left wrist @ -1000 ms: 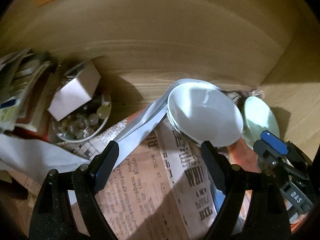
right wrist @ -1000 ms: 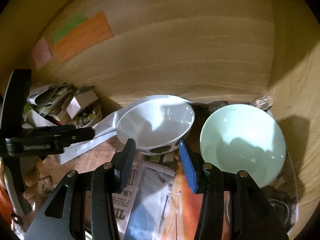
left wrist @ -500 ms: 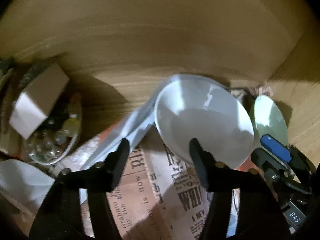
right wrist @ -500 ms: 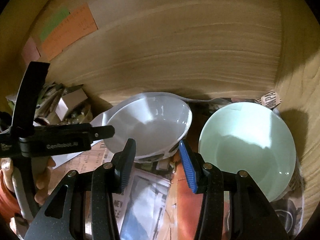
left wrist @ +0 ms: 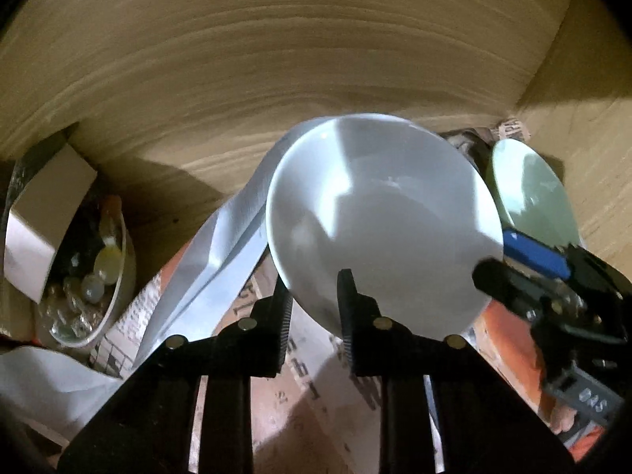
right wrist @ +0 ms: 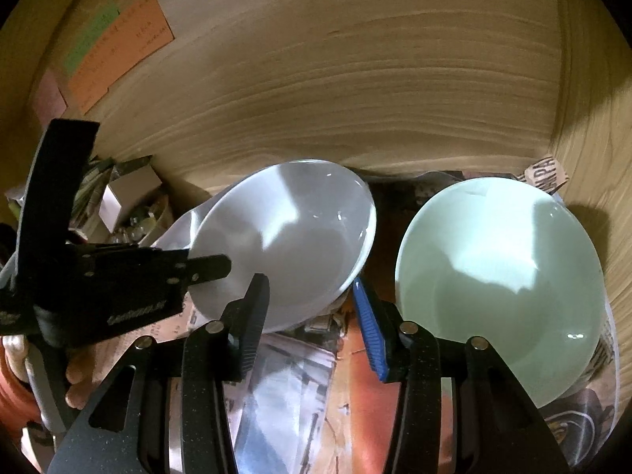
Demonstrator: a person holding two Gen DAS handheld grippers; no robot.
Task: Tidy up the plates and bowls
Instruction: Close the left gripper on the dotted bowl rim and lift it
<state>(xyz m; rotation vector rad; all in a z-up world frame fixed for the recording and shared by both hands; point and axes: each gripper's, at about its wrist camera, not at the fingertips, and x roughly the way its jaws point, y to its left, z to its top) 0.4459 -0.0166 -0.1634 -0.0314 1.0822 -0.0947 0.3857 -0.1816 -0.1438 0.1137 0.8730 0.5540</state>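
The left tongs (left wrist: 314, 308) are nearly closed on the near rim of the round white ceramic bowl (left wrist: 379, 217), one black finger outside the wall and the other inside, so the bowl is pinched at its edge and tips toward the camera. From the right wrist view the same left tongs (right wrist: 213, 266) reach in from the side and overlap that white bowl (right wrist: 292, 237) at its rim.

The right tongs (right wrist: 312, 308) stand moderately open, a black finger and a blue-padded finger either side of the white bowl's near edge; whether they touch it cannot be told, and they hold nothing.

Just to the right of the right tongs sits the round pale green ceramic bowl (right wrist: 501, 284), upright, apart from the white one. In the left wrist view this green bowl (left wrist: 529, 197) shows beyond the white bowl, behind the right tongs (left wrist: 525, 260).

Both bowls rest on printed newspaper sheets (right wrist: 288, 387) against a wooden back wall (right wrist: 355, 79). Far left of the left tongs lies a clear glass dish of marbles (left wrist: 91, 276) with a small cardboard box (left wrist: 39, 213) leaning on it.
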